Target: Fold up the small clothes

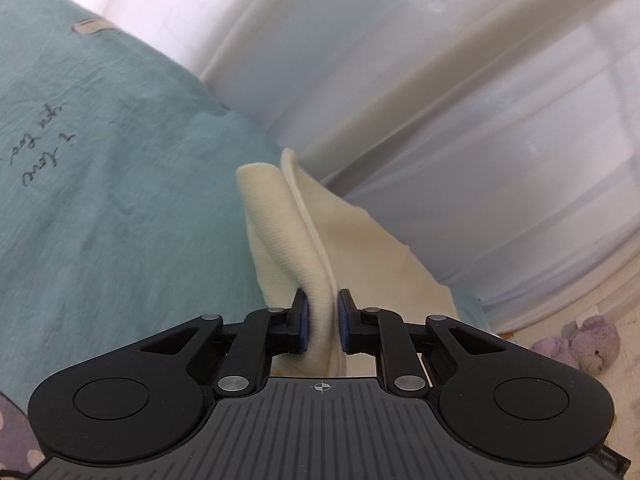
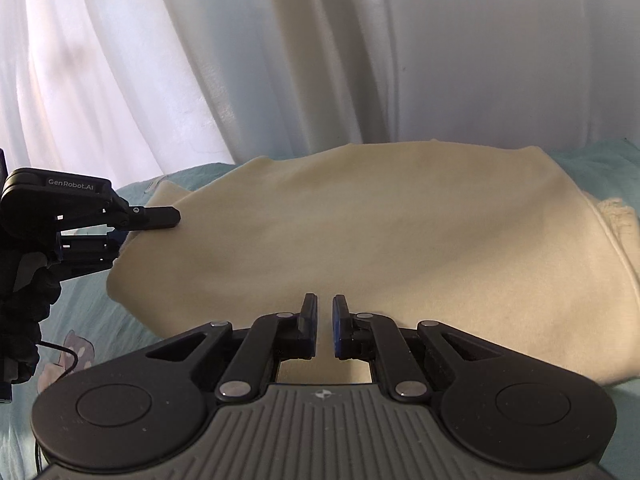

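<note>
Here left hand-held gripper (image 1: 323, 322) clamps the cream garment's (image 2: 360, 232) edge over teal bedsheet (image 1: 120, 200). Right hand-held gripper (image 2: 325, 326) nearly together, holding nothing, above garment.

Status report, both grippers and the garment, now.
Left gripper shut on cream garment edge. Right gripper nearly closed over the garment, grip unclear. Garment flat on teal bedsheet. Nothing obstructing.

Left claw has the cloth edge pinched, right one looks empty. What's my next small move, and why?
Probably close the right claw on the near edge of the cream garment. The left claw already pinches a bunched edge, while the right is nearly shut over the cloth and grips nothing. Both edges are needed before carrying a fold across the bed.
</note>
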